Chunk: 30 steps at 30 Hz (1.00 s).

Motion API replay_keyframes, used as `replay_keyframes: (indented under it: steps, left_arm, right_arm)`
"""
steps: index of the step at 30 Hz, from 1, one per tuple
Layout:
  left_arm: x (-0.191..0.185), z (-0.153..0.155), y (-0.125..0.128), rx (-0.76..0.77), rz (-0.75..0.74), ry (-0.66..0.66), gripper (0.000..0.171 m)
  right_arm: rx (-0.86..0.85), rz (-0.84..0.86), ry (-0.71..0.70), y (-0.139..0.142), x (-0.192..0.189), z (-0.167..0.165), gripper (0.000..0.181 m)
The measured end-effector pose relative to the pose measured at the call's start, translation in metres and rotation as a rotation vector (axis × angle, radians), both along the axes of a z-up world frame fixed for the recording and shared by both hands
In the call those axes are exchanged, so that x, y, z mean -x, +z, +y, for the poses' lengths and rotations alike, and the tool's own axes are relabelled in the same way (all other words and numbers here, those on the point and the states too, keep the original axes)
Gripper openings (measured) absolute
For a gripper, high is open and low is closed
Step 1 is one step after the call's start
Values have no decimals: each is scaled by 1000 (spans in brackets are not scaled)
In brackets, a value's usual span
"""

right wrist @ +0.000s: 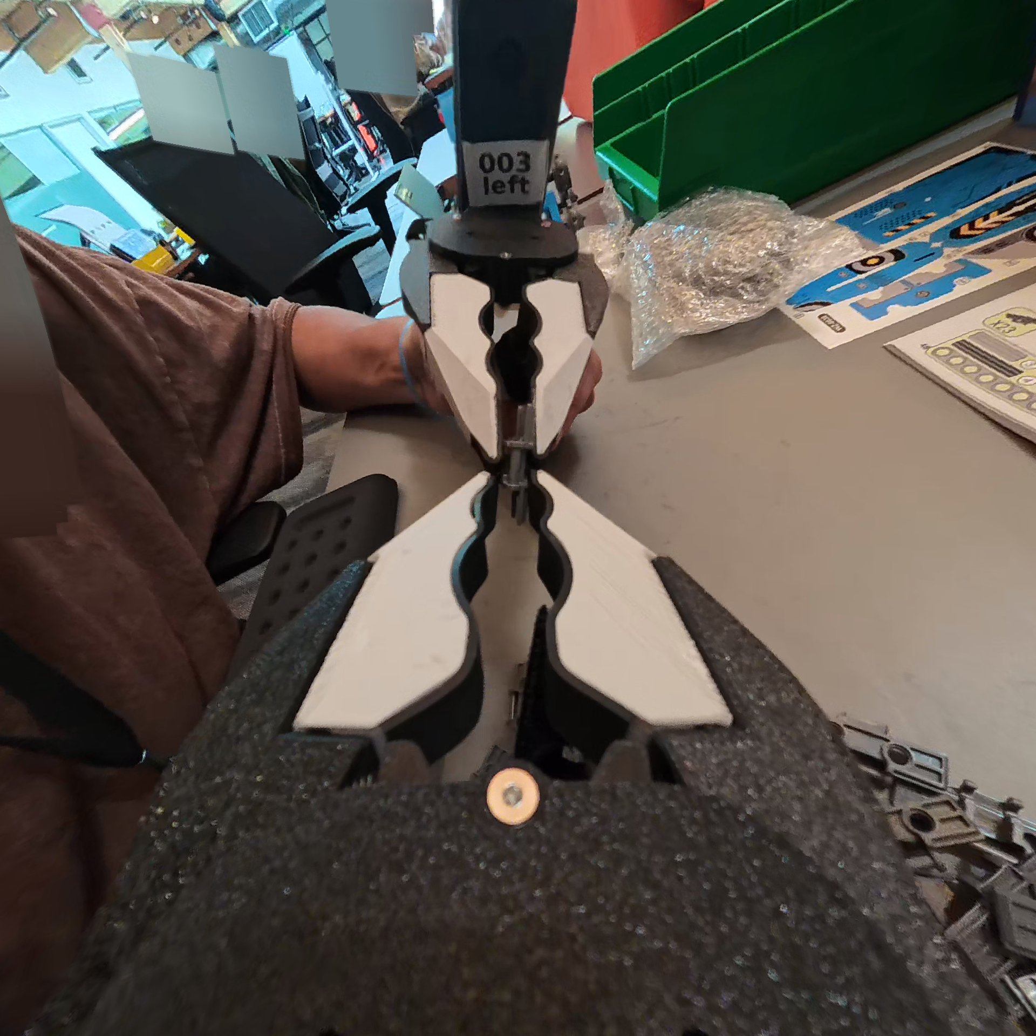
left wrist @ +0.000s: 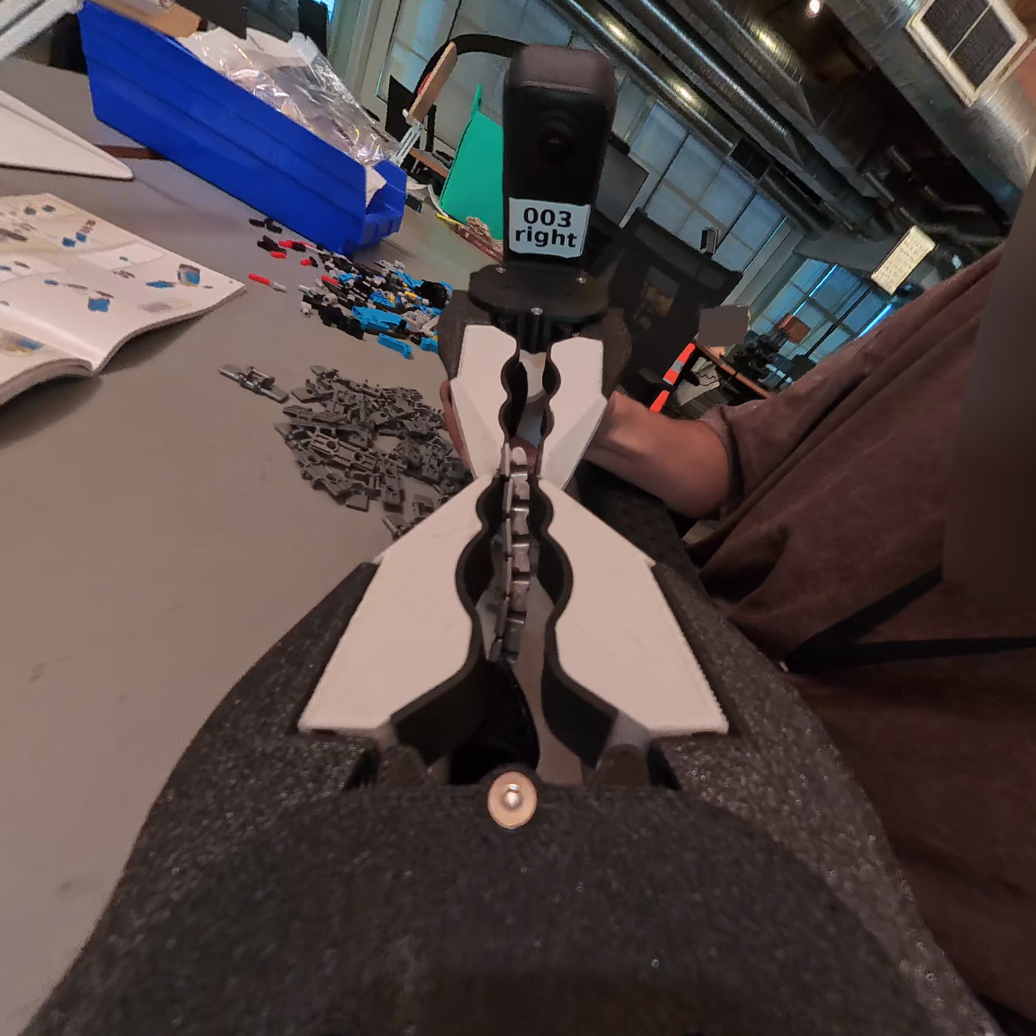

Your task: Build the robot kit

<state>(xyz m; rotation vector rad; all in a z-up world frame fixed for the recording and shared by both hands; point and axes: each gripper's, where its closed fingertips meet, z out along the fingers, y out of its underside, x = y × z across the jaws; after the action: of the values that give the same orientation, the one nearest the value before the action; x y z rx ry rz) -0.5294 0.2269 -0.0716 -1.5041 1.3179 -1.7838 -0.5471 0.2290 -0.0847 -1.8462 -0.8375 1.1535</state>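
Observation:
My left gripper (left wrist: pixel 518 493) and my right gripper (left wrist: pixel 522 459) face each other tip to tip above the grey table (left wrist: pixel 140 560). A short chain of grey track links (left wrist: pixel 518 560) runs between the left gripper's white fingers and into the right gripper's tips. Both grippers are shut on this chain. In the right wrist view the right gripper (right wrist: pixel 516 489) meets the left gripper (right wrist: pixel 517 443) with the chain (right wrist: pixel 516 468) pinched between them. A hand holds each gripper.
A pile of loose grey links (left wrist: pixel 364 443) lies beside the grippers and also shows in the right wrist view (right wrist: pixel 953 829). Farther off are coloured small parts (left wrist: pixel 381 303), a blue bin (left wrist: pixel 224 129), an open booklet (left wrist: pixel 84 291), a green bin (right wrist: pixel 785 101), a plastic bag (right wrist: pixel 729 263) and sticker sheets (right wrist: pixel 925 241). My left and right fingertips are right by each other.

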Motion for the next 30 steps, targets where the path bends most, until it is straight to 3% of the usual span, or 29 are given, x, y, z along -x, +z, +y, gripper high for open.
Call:
replay_keyframes:
  steps: [10,16,23,30]
  left_arm:
    - [1,-5,5,184,1,-68,6]
    - [-1,2,6,122,-7,-17,7]
    - [-2,16,12,211,-66,38,7]
    - [-1,11,15,243,-88,-3,7]
  right_arm:
    - [172,161,51,6,2,-8,6]
    - [165,171,11,7,0,0,8]
    - [152,235,-49,15,-7,11,15]
    - [182,282,-39,19,-8,11,7]
